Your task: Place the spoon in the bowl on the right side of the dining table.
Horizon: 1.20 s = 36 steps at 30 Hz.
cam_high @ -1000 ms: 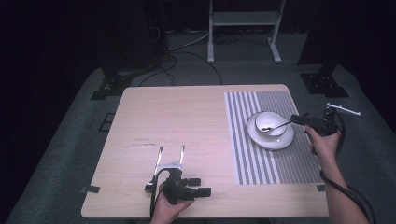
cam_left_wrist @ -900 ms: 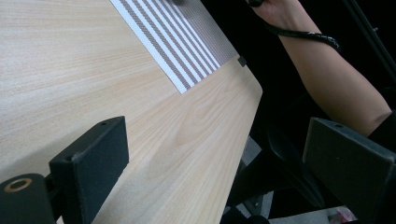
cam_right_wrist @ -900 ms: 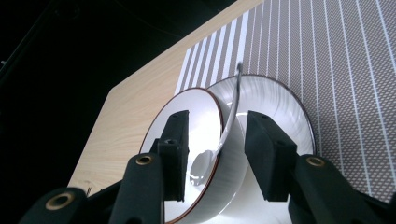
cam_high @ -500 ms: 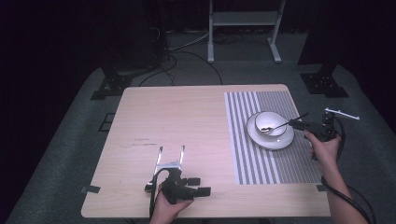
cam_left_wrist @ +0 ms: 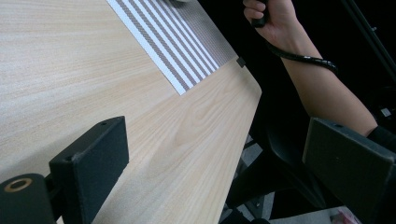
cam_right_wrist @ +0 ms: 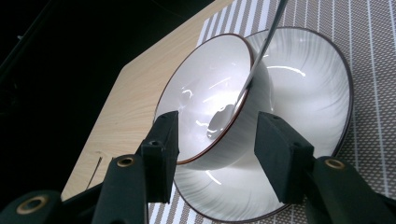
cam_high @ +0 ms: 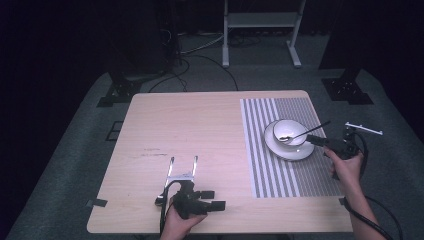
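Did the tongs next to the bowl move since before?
Yes. The right tongs slid away from the bowl, toward the table's right edge. Their jaws have just been opening; the spoon rests in the bowl, let go.

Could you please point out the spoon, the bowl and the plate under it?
spoon (cam_high: pixel 303 133): high view, middle of its handle.
bowl (cam_right_wrist: pixel 196 88): right gripper view, inner wall.
plate (cam_right_wrist: pixel 317 88): right gripper view, bare ribbed surface beside the bowl.
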Tool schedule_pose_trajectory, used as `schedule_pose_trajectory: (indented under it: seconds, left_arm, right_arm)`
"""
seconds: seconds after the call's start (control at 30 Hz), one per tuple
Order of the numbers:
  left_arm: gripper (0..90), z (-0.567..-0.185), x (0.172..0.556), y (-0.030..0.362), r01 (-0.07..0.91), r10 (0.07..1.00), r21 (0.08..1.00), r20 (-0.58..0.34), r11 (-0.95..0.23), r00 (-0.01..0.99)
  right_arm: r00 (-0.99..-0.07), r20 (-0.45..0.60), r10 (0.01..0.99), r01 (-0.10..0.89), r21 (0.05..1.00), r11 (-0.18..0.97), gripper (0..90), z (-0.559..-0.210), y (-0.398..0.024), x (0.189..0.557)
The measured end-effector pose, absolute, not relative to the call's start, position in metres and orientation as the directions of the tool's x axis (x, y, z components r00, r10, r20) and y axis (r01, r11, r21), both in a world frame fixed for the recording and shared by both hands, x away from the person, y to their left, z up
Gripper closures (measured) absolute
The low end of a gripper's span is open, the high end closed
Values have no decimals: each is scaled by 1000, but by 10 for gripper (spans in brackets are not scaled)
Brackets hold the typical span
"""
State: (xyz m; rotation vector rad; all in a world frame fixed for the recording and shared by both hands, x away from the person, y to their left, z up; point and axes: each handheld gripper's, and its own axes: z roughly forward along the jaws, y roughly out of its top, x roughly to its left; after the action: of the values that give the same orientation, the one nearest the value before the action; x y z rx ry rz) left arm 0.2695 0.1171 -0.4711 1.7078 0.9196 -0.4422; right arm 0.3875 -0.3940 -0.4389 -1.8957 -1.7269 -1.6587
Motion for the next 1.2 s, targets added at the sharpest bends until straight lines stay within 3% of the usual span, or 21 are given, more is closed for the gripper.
schedule_pose_trajectory:
  seconds: [1.2]
  left_arm:
    - [56, -469, 269, 118, 754, 354, 649, -684, -103, 638]
  right_arm:
    - [-294, 723, 626, 761, 573, -304, 462, -455, -376, 344]
